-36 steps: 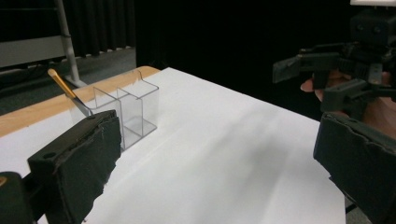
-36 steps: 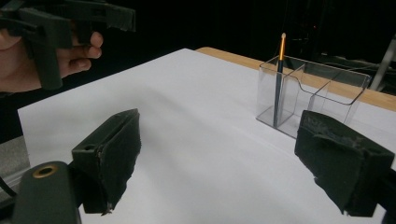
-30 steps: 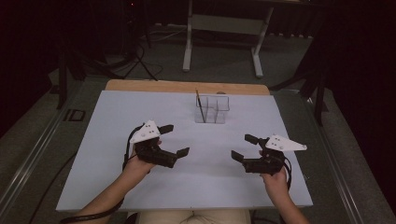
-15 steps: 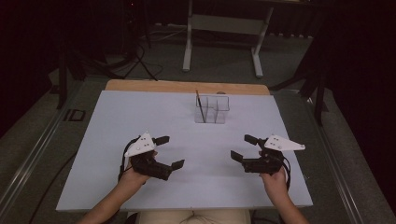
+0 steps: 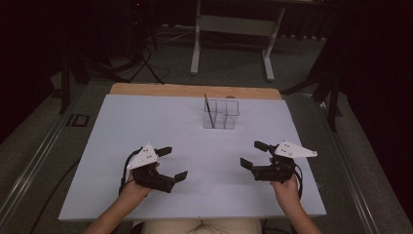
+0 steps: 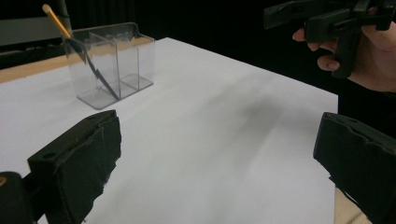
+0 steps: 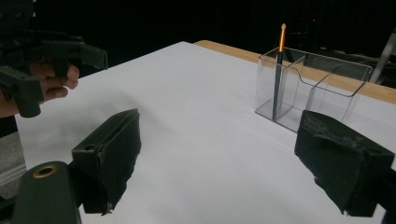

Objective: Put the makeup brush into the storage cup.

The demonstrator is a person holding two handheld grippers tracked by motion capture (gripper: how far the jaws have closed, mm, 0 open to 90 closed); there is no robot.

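Observation:
A clear plastic holder (image 5: pixel 225 115) with several compartments stands at the far middle of the white table (image 5: pixel 146 122). A thin dark stick with an orange tip (image 5: pixel 208 108) leans in its left compartment. My left gripper (image 5: pixel 173 163) hovers open near the front left with nothing between its jaws. My right gripper (image 5: pixel 251 154) is open and empty at the front right. The left gripper view has the holder (image 6: pixel 121 65) and stick (image 6: pixel 70 39) far left, beyond my open left gripper (image 6: pixel 215 158). In the right gripper view my open right gripper (image 7: pixel 224 158) faces the holder (image 7: pixel 327 88) and stick (image 7: pixel 279 65).
A wooden strip (image 5: pixel 160 89) edges the table's far side. Beyond it a metal stand (image 5: pixel 234 29) rests on the grey floor, with cables (image 5: pixel 146 63) at the far left. The other hand's gripper appears at the top right (image 6: pixel 327 18) and at the left (image 7: pixel 42 51).
My left gripper has drawn back toward the near edge and slightly left, still open. The right gripper has barely moved.

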